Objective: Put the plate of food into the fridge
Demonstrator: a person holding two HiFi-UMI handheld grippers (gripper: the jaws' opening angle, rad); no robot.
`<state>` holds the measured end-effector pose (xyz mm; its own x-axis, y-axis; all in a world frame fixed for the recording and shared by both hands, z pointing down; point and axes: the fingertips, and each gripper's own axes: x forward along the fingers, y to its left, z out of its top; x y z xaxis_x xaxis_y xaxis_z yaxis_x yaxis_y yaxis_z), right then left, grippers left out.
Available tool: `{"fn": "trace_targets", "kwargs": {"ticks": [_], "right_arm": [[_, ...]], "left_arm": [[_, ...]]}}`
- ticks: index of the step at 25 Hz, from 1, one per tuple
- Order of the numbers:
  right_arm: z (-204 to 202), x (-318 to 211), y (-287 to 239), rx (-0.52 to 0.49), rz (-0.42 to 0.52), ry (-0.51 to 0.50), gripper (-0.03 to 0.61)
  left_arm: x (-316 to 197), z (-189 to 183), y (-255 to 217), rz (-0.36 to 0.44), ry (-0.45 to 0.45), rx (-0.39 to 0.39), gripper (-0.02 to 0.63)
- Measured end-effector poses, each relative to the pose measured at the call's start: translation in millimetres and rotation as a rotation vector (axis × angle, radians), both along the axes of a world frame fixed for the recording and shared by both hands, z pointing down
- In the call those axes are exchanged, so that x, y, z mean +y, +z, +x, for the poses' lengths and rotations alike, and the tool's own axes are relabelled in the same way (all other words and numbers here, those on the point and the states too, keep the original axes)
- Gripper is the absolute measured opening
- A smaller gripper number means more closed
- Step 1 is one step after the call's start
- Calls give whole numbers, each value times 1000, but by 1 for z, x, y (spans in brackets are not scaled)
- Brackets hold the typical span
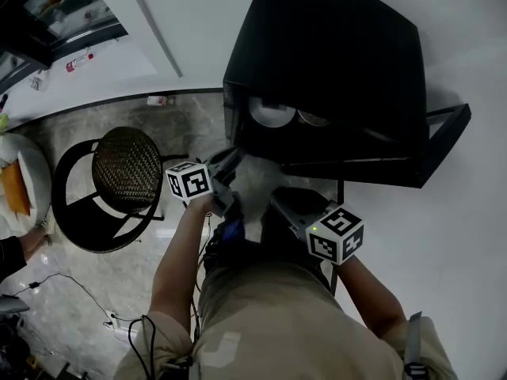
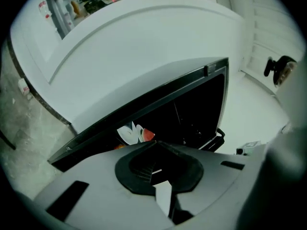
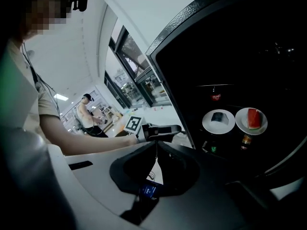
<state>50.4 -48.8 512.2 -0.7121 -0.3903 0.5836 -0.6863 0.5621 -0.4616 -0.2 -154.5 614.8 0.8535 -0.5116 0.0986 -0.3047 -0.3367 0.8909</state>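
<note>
The black fridge (image 1: 333, 54) stands open in front of me. On a shelf inside sit two white plates: one with a red watermelon slice (image 3: 251, 120) and one with a dark piece of food (image 3: 218, 120). From above the plates (image 1: 272, 111) show as pale discs just inside the opening. The left gripper view catches the watermelon plate (image 2: 134, 134) through the gap. My left gripper (image 1: 232, 160) hovers just outside the fridge's lower left corner, shut and empty. My right gripper (image 1: 279, 202) is held nearer my body, also shut with nothing between its jaws (image 3: 157, 145).
The fridge door (image 1: 445, 137) hangs open to the right. A small bottle (image 3: 246, 141) stands below the plates, a red-labelled can (image 3: 216, 97) further back. A wicker stool (image 1: 125, 169) stands left of me on the stone floor, with cables (image 1: 79, 291) nearby. Another person (image 3: 86, 114) stands far off.
</note>
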Motion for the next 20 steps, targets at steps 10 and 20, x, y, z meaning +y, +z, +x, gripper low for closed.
{"fn": "trace_targets", "kwargs": {"ticks": [10, 20], "right_arm": [[-44, 9, -14, -14, 54, -29, 29], [-55, 13, -29, -20, 112, 29, 29]], "left_arm": [[20, -12, -50, 184, 121, -65, 10], [48, -7, -95, 432, 274, -178, 9]]}}
